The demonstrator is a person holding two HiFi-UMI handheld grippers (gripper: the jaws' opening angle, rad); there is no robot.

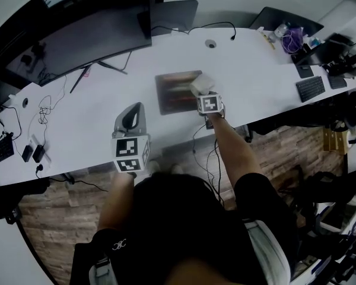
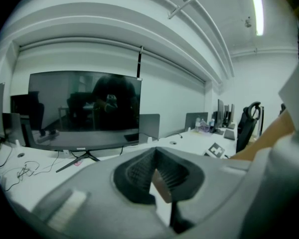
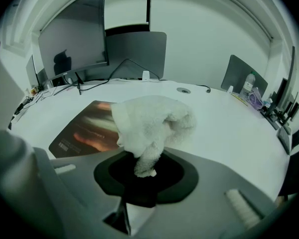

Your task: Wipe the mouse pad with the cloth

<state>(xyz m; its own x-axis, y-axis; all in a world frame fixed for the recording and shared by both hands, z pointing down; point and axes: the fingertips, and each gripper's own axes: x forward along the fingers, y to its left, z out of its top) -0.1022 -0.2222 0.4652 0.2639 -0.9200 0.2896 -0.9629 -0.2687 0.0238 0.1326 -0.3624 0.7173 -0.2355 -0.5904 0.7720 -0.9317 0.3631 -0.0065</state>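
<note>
A dark mouse pad with reddish streaks lies flat on the white desk, in front of me. My right gripper is shut on a white fluffy cloth, which is bunched over the pad's right edge. In the right gripper view the cloth bulges out of the jaws of the right gripper, with the mouse pad to its left. My left gripper is over the desk left of the pad, nearer the front edge. Its jaws meet at the tips, and the left gripper holds nothing.
A big dark monitor stands at the back left with loose cables beside it. A keyboard, bottles and small gear crowd the desk's far right. A cable port sits behind the pad. The desk's front edge curves just below the grippers.
</note>
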